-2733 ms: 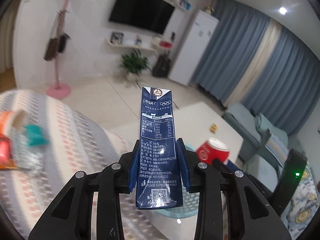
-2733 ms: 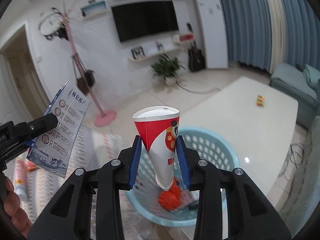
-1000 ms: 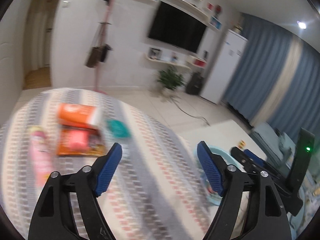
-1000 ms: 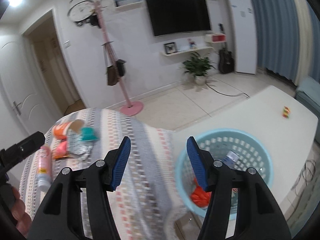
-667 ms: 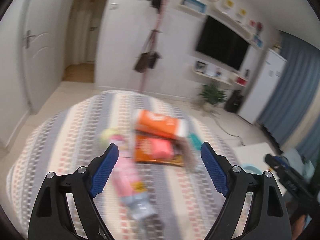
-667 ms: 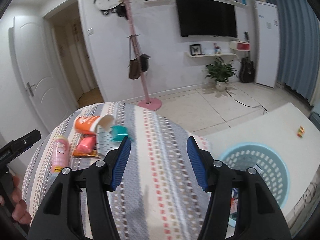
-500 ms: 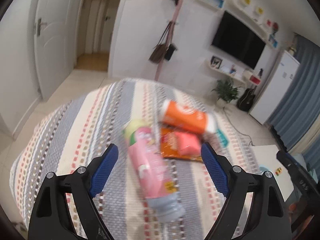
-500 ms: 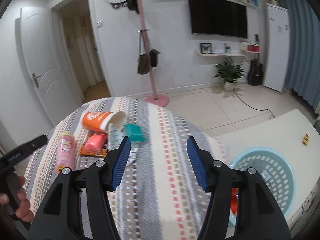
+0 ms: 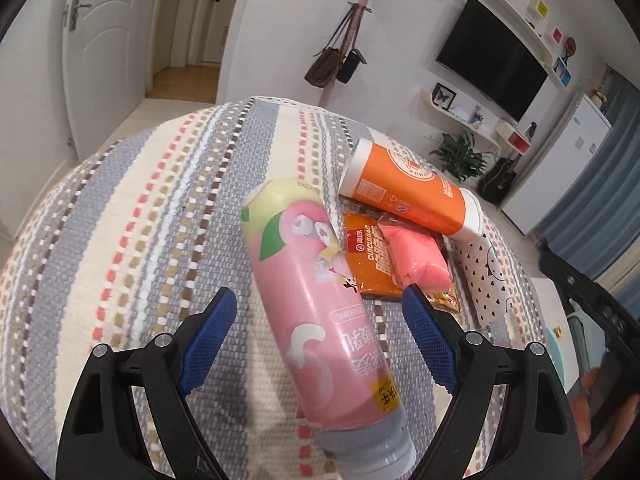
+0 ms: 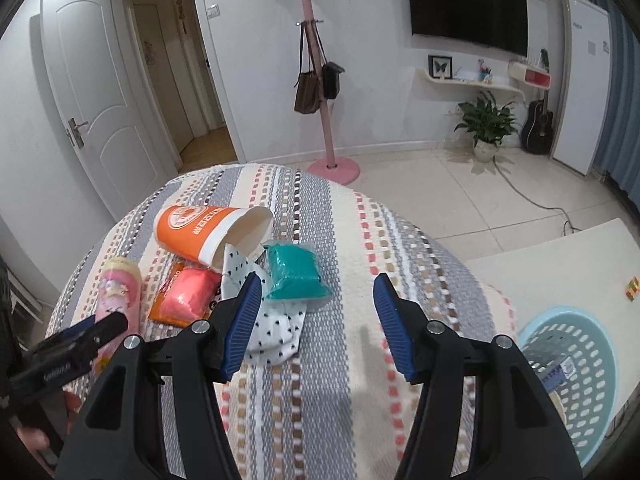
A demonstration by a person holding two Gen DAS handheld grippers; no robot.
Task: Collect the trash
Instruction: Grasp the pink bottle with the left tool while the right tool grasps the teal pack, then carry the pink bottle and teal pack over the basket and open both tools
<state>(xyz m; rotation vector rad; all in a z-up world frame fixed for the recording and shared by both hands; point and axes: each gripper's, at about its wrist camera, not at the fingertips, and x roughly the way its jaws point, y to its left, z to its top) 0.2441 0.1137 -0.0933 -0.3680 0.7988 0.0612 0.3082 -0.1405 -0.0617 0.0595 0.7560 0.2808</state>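
A pink bottle (image 9: pixel 312 304) lies on the striped cloth (image 9: pixel 152 216), running between the jaws of my left gripper (image 9: pixel 320 336). That gripper is open and its pads stand clear of the bottle's sides. Beyond it lie an orange cup (image 9: pixel 408 196) on its side, an orange snack packet (image 9: pixel 366 264) with a pink pack (image 9: pixel 416 260) on it, and white heart-print paper (image 9: pixel 488 280). My right gripper (image 10: pixel 318 320) is open and empty, hovering just short of a teal packet (image 10: pixel 296 276) and the dotted white paper (image 10: pixel 276 332).
A light-blue basket (image 10: pixel 600 344) with some trash inside stands at the lower right on a white table (image 10: pixel 560 256). A pink coat stand (image 10: pixel 320 80) with bags and a potted plant (image 10: pixel 486 120) are by the far wall. A hand (image 10: pixel 36 436) holds the left gripper (image 10: pixel 72 348).
Both grippers held trash earlier, a blue carton and a red-and-white cup, and are now empty. Both views swung from the basket to the cloth. The left gripper came down over the pink bottle.
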